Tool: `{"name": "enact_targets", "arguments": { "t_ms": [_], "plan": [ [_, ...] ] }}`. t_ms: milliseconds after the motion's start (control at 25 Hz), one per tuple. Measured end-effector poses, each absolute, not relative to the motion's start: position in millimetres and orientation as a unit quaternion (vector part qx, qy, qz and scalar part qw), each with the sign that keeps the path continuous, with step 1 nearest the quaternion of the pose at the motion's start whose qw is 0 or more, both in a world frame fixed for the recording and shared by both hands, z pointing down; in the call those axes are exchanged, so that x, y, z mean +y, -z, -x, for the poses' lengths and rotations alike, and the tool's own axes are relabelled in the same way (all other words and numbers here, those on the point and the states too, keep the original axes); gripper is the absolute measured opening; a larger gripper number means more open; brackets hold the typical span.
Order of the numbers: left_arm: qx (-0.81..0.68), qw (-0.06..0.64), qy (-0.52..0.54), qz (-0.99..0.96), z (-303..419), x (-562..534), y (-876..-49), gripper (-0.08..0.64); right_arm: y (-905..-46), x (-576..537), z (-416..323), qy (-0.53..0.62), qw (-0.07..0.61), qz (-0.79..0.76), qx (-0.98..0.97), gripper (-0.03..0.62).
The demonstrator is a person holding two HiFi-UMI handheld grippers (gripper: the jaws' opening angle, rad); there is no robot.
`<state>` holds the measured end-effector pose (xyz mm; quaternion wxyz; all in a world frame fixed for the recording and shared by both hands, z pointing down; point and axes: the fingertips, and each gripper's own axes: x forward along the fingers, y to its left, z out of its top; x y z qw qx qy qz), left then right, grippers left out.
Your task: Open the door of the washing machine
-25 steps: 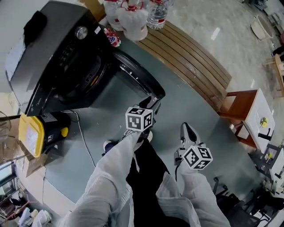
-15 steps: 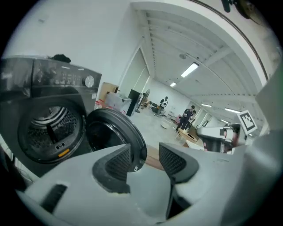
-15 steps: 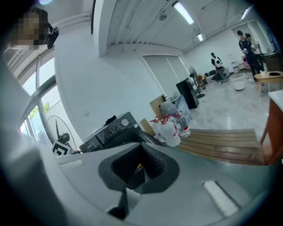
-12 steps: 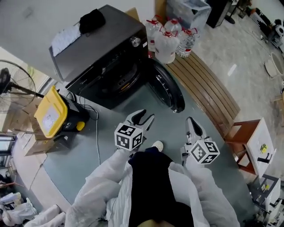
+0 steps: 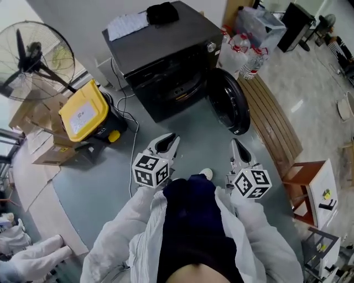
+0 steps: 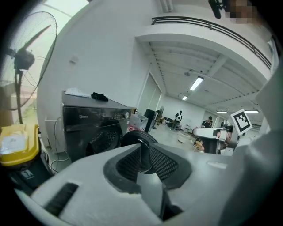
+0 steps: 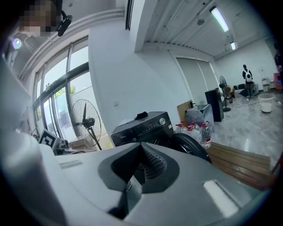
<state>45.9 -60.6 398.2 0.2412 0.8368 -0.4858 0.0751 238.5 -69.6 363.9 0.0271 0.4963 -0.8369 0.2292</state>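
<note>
A black washing machine [image 5: 166, 50] stands at the top of the head view. Its round door [image 5: 229, 108] is swung open to the right, and the dark drum opening [image 5: 180, 88] is bare. My left gripper [image 5: 167, 143] hovers over the floor, well short of the machine, with its jaws closing to a narrow gap that holds nothing. In the left gripper view, the door [image 6: 140, 137] shows through that gap beside the machine [image 6: 88, 128]. My right gripper [image 5: 237, 148] is shut and empty, level with the left one. The right gripper view shows the machine [image 7: 141, 126] and its door [image 7: 190, 145] ahead.
A yellow-lidded box [image 5: 86, 110] and a standing fan [image 5: 36, 55] are left of the machine. Water bottles [image 5: 246, 55] and a wooden bench [image 5: 274, 127] are on the right, with a chair [image 5: 298, 177] nearer. A black cloth [image 5: 163, 12] and a paper [image 5: 128, 23] lie on the machine.
Both grippers have drawn back and risen from the open door's edge. The left gripper's jaws have narrowed. The whole machine has come into view farther away.
</note>
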Motion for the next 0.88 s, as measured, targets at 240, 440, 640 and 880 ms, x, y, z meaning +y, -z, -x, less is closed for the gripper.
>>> {"name": "enact_targets", "arguments": {
  "t_ms": [240,440,640,880],
  "plan": [
    [-0.529,0.195,-0.088,-0.821,6.7,-25.2,-388.5,0.0,-364.5,-37.3,-194.5,-0.202,0.056,-0.483,-0.85,0.009],
    [-0.536,0.188,-0.085,-0.818,15.2,-8.7,-394.4,0.0,-361.0,-21.4,-182.1,-0.188,0.06,-0.48,-0.855,0.009],
    [-0.542,0.187,-0.081,-0.815,21.9,-5.4,-398.7,0.0,-360.4,-13.5,-184.4,-0.179,0.065,-0.492,-0.85,0.009],
    [-0.536,0.194,-0.073,-0.818,18.0,-7.9,-403.0,0.0,-362.7,-11.3,-196.4,-0.182,0.068,-0.507,-0.84,0.009]
  ]
}}
